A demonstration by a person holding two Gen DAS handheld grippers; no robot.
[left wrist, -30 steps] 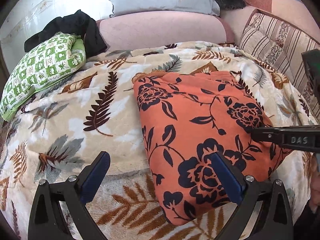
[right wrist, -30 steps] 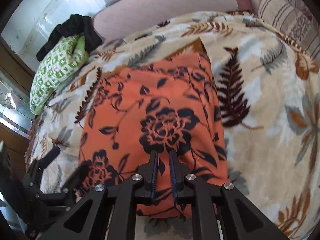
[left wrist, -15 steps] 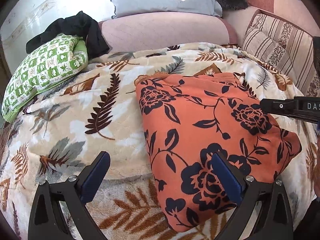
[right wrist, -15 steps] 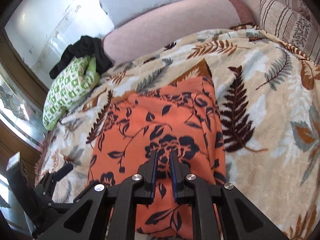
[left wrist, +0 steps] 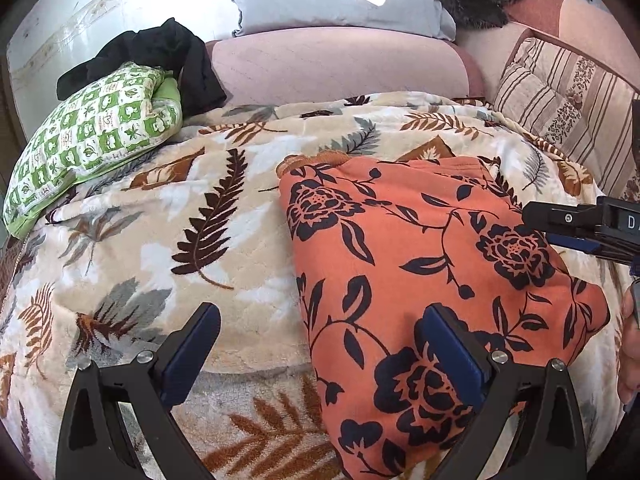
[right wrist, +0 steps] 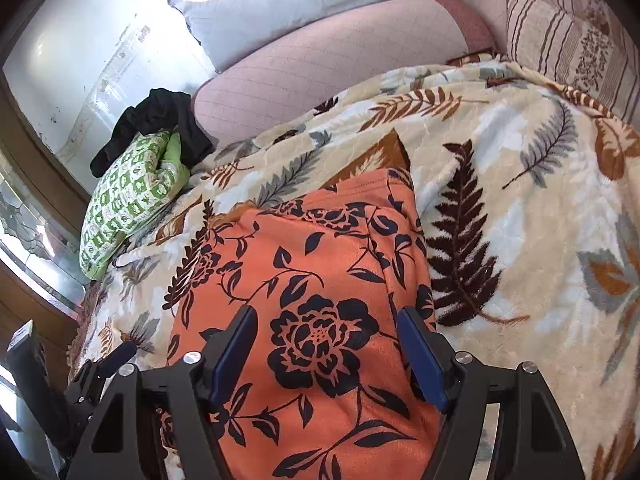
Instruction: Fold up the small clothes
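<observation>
Garment [left wrist: 436, 280], orange floral, folded flat on blanket [left wrist: 160, 240] over bed; likely light, soft, limp, liable to sag and unfold if lifted by one edge. Best pinched at near corners through all layers. Left tongs [left wrist: 318, 354] wide open, empty; right tongs [right wrist: 326, 354] wide open, empty, hovering over near end. Near edge cut off; layer count unclear

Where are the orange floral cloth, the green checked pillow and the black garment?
orange floral cloth [right wrist: 312, 280]: right wrist view, middle of its top.
green checked pillow [left wrist: 92, 140]: left wrist view, centre of its cover.
black garment [left wrist: 160, 46]: left wrist view, bunched upper part.
</observation>
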